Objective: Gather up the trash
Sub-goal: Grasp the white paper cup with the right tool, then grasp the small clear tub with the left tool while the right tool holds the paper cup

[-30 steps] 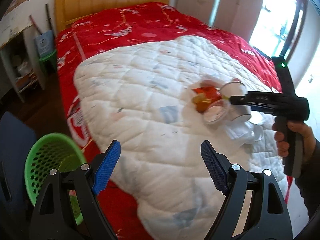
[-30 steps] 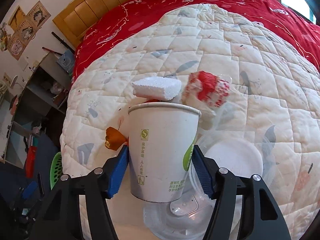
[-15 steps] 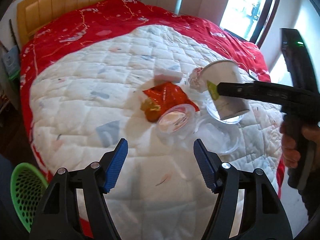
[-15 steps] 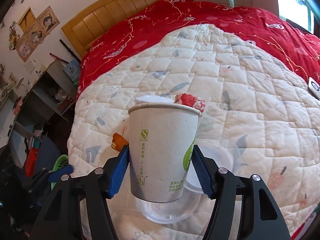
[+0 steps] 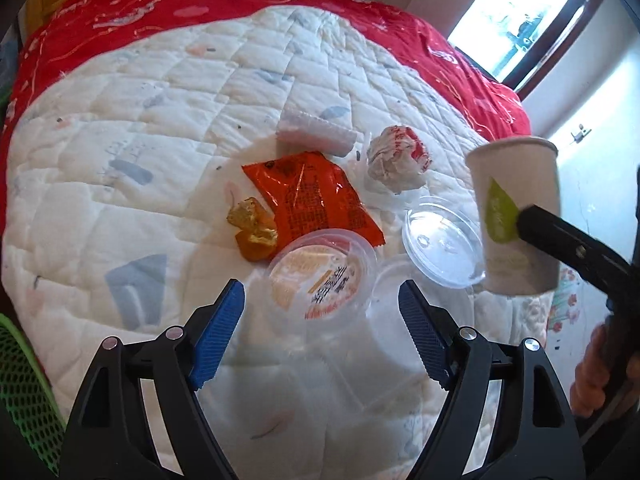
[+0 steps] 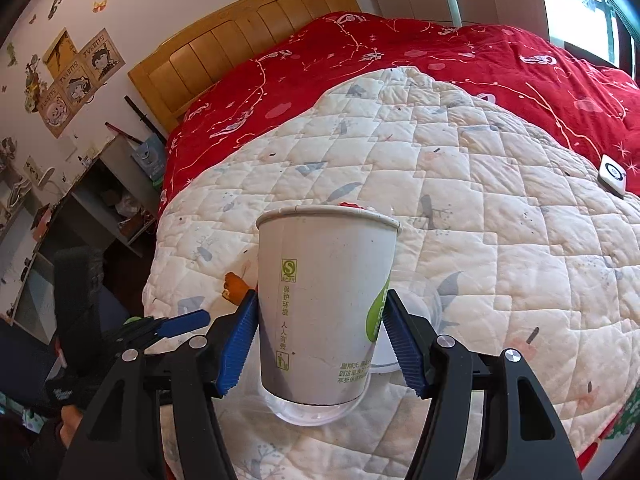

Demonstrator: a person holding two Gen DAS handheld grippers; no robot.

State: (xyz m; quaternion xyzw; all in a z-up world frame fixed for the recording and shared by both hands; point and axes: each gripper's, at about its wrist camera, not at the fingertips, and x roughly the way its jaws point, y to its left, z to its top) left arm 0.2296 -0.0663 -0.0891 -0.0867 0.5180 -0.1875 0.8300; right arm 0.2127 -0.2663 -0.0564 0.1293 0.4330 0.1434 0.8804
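Note:
My right gripper (image 6: 320, 344) is shut on a white paper cup (image 6: 326, 300) and holds it upright above the bed; the cup also shows in the left wrist view (image 5: 516, 216). My left gripper (image 5: 320, 340) is open and empty, just short of a clear plastic tub with an orange label (image 5: 320, 276). Behind the tub lie an orange snack wrapper (image 5: 312, 196), a gold wrapper (image 5: 252, 228), a crumpled red and white paper ball (image 5: 396, 160), a white foam block (image 5: 316, 132) and a clear lid (image 5: 440, 244).
The trash lies on a white quilt (image 5: 140, 152) over a red bedspread (image 6: 440, 64). A green mesh basket (image 5: 24, 392) stands at the lower left beside the bed. A wooden headboard (image 6: 248, 36) and a cluttered desk (image 6: 100, 200) are at the far left.
My right gripper has lifted the paper cup higher off the quilt. My left gripper has moved closer to the trash pile, still open.

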